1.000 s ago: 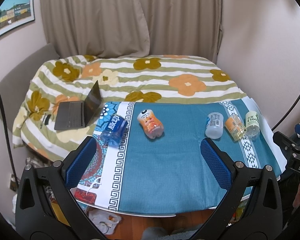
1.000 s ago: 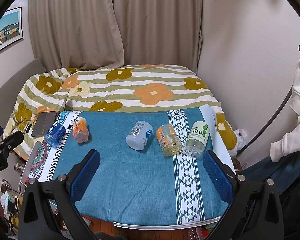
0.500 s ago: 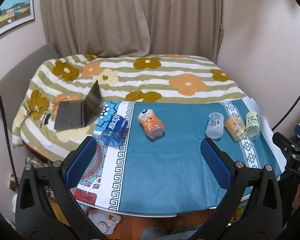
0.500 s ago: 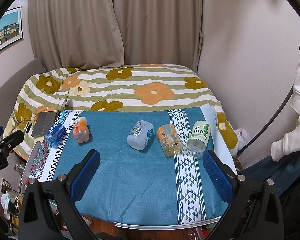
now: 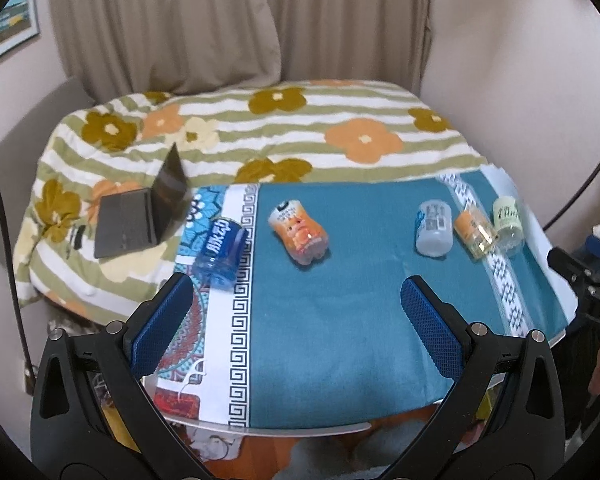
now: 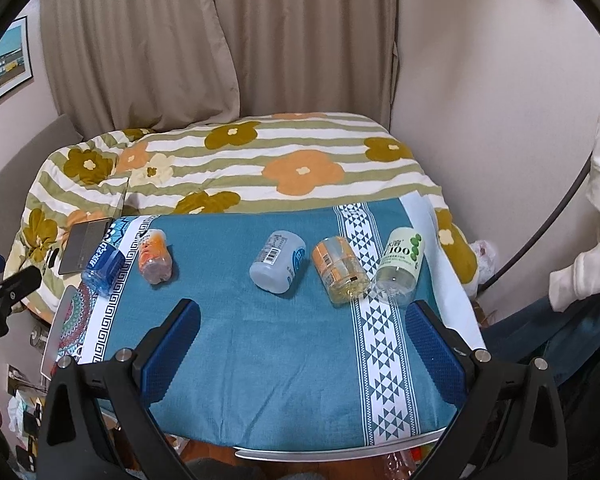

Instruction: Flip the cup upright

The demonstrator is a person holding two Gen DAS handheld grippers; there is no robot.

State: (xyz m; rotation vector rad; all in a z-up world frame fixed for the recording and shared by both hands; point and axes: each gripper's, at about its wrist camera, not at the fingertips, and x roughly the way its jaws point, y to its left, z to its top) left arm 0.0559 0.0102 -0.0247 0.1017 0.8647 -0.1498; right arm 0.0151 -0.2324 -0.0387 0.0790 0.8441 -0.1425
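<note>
Several plastic cups lie on their sides on a teal cloth [image 5: 340,300]. A blue cup [image 5: 220,254] and an orange-pink cup [image 5: 300,232] lie at the left. A pale blue cup [image 6: 278,262], an orange cup [image 6: 340,270] and a green-labelled clear cup [image 6: 398,266] lie at the right. My left gripper [image 5: 296,312] is open and empty, near the table's front edge, short of the cups. My right gripper [image 6: 302,332] is open and empty, just in front of the pale blue and orange cups.
A bed with a flowered striped quilt [image 5: 300,140] lies behind the table. An open laptop [image 5: 140,216] sits on the quilt at the left. Curtains [image 6: 220,40] hang at the back. White clothing [image 6: 596,208] hangs at the right.
Both grippers have moved slightly forward toward the table, so the cups appear a little lower and nearer. No cup has moved.
</note>
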